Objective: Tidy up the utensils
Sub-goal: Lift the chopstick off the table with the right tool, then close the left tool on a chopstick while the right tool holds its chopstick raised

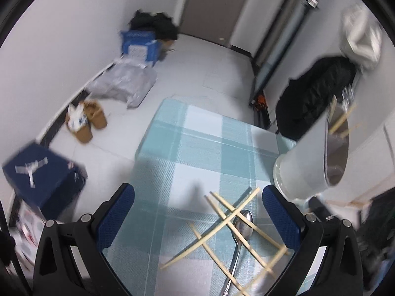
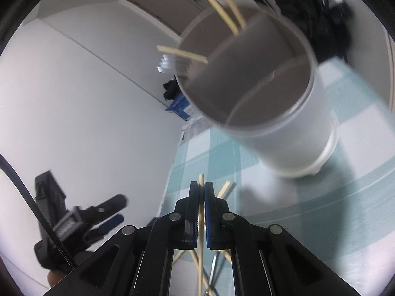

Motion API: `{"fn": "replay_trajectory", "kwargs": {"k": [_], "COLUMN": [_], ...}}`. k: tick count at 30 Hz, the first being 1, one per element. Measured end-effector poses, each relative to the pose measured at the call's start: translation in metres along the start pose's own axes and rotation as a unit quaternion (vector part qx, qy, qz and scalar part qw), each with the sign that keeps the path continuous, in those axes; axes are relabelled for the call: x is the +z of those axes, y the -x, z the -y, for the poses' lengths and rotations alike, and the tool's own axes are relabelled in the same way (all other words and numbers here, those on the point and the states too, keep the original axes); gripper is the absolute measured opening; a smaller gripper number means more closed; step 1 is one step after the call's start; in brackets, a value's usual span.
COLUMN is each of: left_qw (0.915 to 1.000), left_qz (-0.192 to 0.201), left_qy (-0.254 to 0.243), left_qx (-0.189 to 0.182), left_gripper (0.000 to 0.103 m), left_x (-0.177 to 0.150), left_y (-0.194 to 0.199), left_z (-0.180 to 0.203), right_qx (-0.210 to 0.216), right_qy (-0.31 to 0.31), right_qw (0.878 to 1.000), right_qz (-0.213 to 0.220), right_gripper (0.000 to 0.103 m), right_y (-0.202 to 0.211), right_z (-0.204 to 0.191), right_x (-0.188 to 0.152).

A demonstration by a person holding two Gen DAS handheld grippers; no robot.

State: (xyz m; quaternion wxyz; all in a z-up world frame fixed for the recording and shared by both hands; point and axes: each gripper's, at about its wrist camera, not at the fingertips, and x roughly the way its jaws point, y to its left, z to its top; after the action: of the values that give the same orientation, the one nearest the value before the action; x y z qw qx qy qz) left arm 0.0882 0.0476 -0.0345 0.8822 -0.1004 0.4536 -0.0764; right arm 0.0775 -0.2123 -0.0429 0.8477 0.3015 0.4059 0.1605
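A white utensil holder (image 1: 306, 157) stands at the right of the checked tablecloth (image 1: 197, 148), with chopsticks (image 1: 342, 120) sticking out of it. Several loose chopsticks (image 1: 229, 224) and a metal spoon (image 1: 240, 231) lie crossed on the cloth between my open left gripper's (image 1: 197, 212) fingers. In the right wrist view, my right gripper (image 2: 202, 192) is shut on a single chopstick (image 2: 200, 222), below and in front of the holder (image 2: 271, 113), whose divided inside holds chopsticks (image 2: 222, 12). The left gripper (image 2: 108, 212) shows at the lower left there.
A dark jacket (image 1: 313, 96) hangs behind the holder. On the floor to the left are a dark blue box (image 1: 44, 175), slippers (image 1: 86, 120), a grey bag (image 1: 123, 83) and a blue box (image 1: 140, 44).
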Motion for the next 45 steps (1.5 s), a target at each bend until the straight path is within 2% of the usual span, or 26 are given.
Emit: {"fn": "replay_trajectory", "kwargs": {"k": [3, 5, 10, 18, 25, 28, 31, 33, 35, 38, 41, 45], "left_qw": [0.9978, 0.9953, 0.9895, 0.9756, 0.9567, 0.9500, 0.9470, 0.9469, 0.9485, 0.9491, 0.9569, 0.9677], "left_qz": [-0.014, -0.033, -0.077, -0.114, -0.142, -0.152, -0.161, -0.166, -0.169, -0.168, -0.167, -0.143], "left_qy": [-0.064, -0.090, -0.121, -0.180, -0.244, -0.265, -0.270, -0.267, -0.263, -0.259, -0.233, -0.203], "left_qx": [0.012, 0.012, 0.018, 0.053, 0.069, 0.066, 0.067, 0.064, 0.055, 0.060, 0.044, 0.041], "left_gripper": [0.102, 0.102, 0.102, 0.101, 0.088, 0.076, 0.059, 0.039, 0.025, 0.007, 0.004, 0.004], "left_x": [0.000, -0.002, -0.005, -0.003, -0.010, -0.013, -0.014, -0.012, -0.010, -0.006, 0.000, 0.008], "left_y": [-0.011, -0.021, -0.045, -0.074, -0.089, -0.092, -0.097, -0.099, -0.098, -0.099, -0.096, -0.085], "left_z": [0.022, 0.032, 0.050, 0.064, 0.079, 0.084, 0.086, 0.088, 0.090, 0.095, 0.091, 0.086], "right_qx": [-0.003, -0.005, -0.007, -0.028, -0.028, -0.025, -0.021, -0.020, -0.020, -0.020, -0.019, -0.020], "right_qy": [0.014, 0.026, 0.046, 0.094, 0.105, 0.100, 0.090, 0.083, 0.079, 0.084, 0.094, 0.098], "right_qw": [1.000, 0.999, 0.997, 0.992, 0.991, 0.991, 0.992, 0.993, 0.994, 0.993, 0.992, 0.992], "right_qz": [0.014, 0.028, 0.056, 0.079, 0.080, 0.083, 0.086, 0.083, 0.079, 0.076, 0.079, 0.082], "right_gripper": [0.004, 0.004, 0.004, 0.004, 0.004, 0.004, 0.004, 0.004, 0.004, 0.004, 0.004, 0.004], "right_y": [0.020, 0.038, 0.071, 0.107, 0.107, 0.103, 0.103, 0.101, 0.099, 0.097, 0.098, 0.099], "right_z": [-0.006, -0.007, -0.008, -0.004, -0.006, -0.001, 0.002, 0.005, 0.007, 0.006, 0.002, -0.001], "right_x": [0.006, 0.008, 0.014, 0.033, 0.043, 0.046, 0.048, 0.048, 0.046, 0.045, 0.044, 0.043]}}
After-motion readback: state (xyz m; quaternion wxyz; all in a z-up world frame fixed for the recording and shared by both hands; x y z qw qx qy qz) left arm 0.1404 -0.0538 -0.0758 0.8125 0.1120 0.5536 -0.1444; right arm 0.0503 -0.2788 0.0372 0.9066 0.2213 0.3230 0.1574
